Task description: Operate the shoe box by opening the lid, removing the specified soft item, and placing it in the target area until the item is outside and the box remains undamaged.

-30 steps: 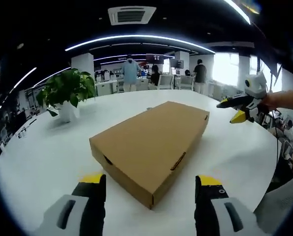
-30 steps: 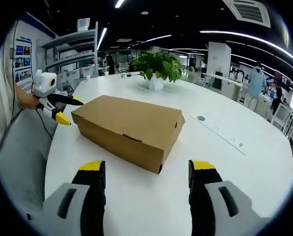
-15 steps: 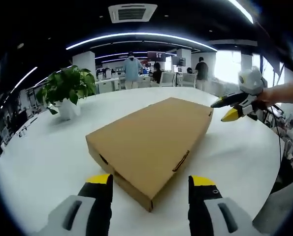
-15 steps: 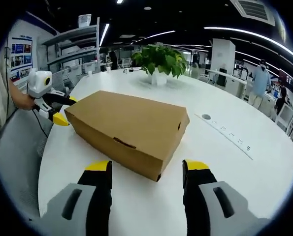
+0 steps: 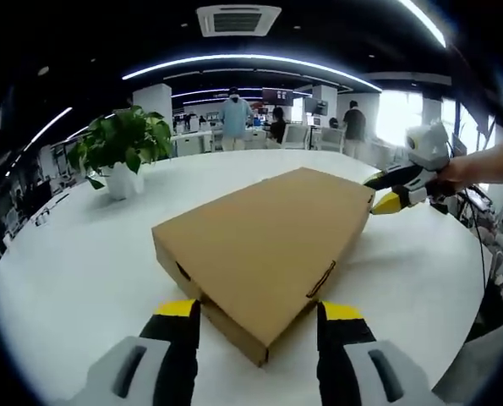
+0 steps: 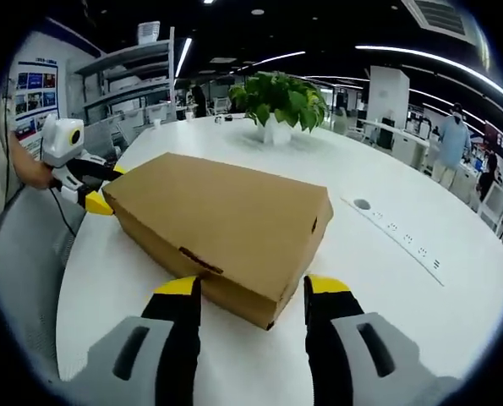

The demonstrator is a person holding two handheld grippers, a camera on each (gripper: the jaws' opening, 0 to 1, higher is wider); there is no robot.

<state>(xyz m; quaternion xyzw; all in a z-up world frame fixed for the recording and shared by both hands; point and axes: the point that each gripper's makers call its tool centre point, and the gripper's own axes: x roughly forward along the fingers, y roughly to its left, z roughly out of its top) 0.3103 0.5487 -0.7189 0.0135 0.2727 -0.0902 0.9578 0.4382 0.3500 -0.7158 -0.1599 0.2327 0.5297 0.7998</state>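
A closed brown cardboard shoe box (image 5: 264,245) lies flat on a large white round surface (image 5: 73,262), nearer the person's edge than the far edge. Its lid is still down, so the soft item inside cannot be seen.

In the left gripper view, the left gripper (image 5: 255,317) has its black, yellow-tipped jaws open and empty, set to either side of one near corner of the box. The right gripper (image 5: 395,190) reaches in from the right, its yellow tips at the box's far corner. In the right gripper view, the right gripper (image 6: 251,292) is likewise open and empty, straddling the corner nearest it, with the left gripper (image 6: 86,190) at the opposite end of the box. Whether any jaw touches the cardboard cannot be told.

A potted green plant (image 5: 120,152) stands towards the far edge of the surface. A strip of power sockets (image 6: 399,237) is set into the surface beside the box.

The step in hand appears to be taking hold of the lid at both ends. To do it well, catch only the lid's lower rim, lift both ends evenly, and squeeze lightly so the cardboard neither creases nor tears.
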